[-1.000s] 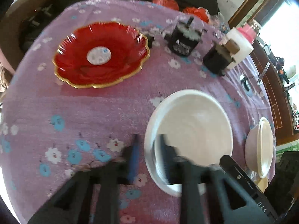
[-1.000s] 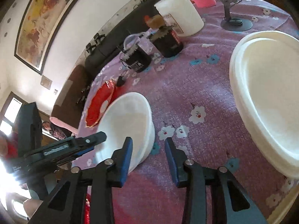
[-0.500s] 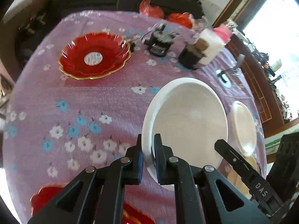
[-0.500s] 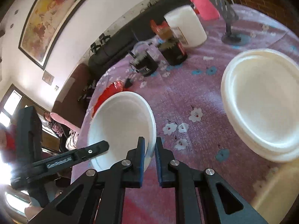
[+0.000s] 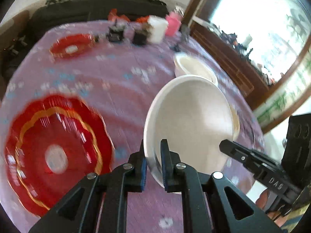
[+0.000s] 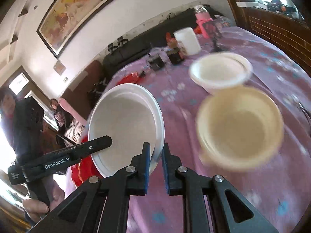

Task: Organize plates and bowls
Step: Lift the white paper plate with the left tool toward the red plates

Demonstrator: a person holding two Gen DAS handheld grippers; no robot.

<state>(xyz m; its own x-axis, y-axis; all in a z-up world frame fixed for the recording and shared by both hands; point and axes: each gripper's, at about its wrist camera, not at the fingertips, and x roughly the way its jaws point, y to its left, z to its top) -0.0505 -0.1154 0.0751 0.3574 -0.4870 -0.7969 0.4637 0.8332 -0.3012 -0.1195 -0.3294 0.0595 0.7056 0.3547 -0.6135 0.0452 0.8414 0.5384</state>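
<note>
Two grippers are sharing one white plate, each pinching its rim from an opposite side: the left gripper and the right gripper are both nipped narrow on the edge. The plate is hanging tilted above the purple worktop, probably so it rides level-handed toward a stack. Just beyond are sitting a white bowl and a cream bowl; a red plate is lying to the left.
</note>
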